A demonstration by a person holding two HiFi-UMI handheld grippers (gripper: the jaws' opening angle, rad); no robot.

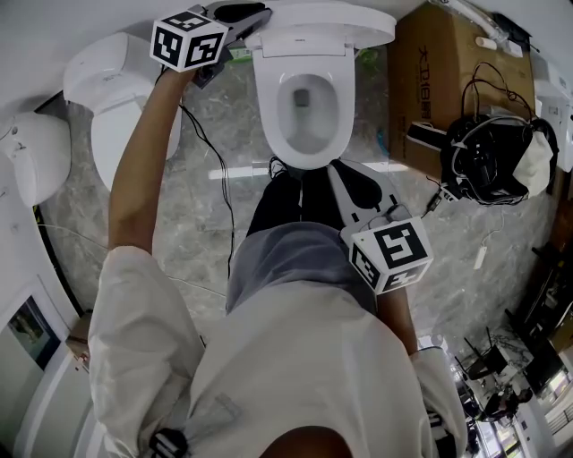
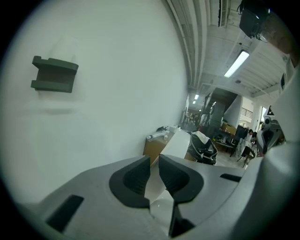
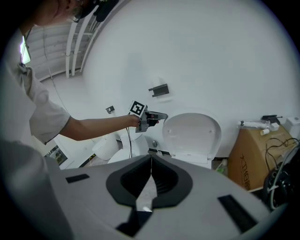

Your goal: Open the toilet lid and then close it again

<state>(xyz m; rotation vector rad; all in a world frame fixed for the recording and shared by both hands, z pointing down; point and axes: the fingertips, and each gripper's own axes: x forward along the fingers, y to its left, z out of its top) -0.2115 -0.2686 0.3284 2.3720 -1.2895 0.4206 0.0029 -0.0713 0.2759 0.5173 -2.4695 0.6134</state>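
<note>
Nearest, right gripper (image 3: 150, 161): low and right of centre in the head view (image 1: 340, 174), just below the bowl's front rim; jaws closed tip to tip, nothing between them
Person: white sleeves fill the bottom of the head view; the left arm stretches to the upper left
Toilet bowl (image 1: 269, 107): upper centre of the head view; seat down, uncovered
Left gripper (image 1: 258, 16): top of the head view, left of centre, its marker cube (image 1: 188, 38) just to the left; jaws pinched on the left edge of the toilet lid (image 2: 180, 140) — the white edge fills the narrow gap between the pads
Toilet lid (image 1: 331, 20): raised, upright behind the bowl against the wall; centre right in the right gripper view (image 3: 192, 129), the left gripper (image 3: 161, 115) at its left rim
Second toilet (image 1: 116, 80): upper left of the head view, lid down
Cardboard box (image 1: 425, 63): upper right of the head view, beside the toilet
Wall bracket (image 3: 159, 89): dark, on the white wall — above the lid, centre of the right gripper view
</note>
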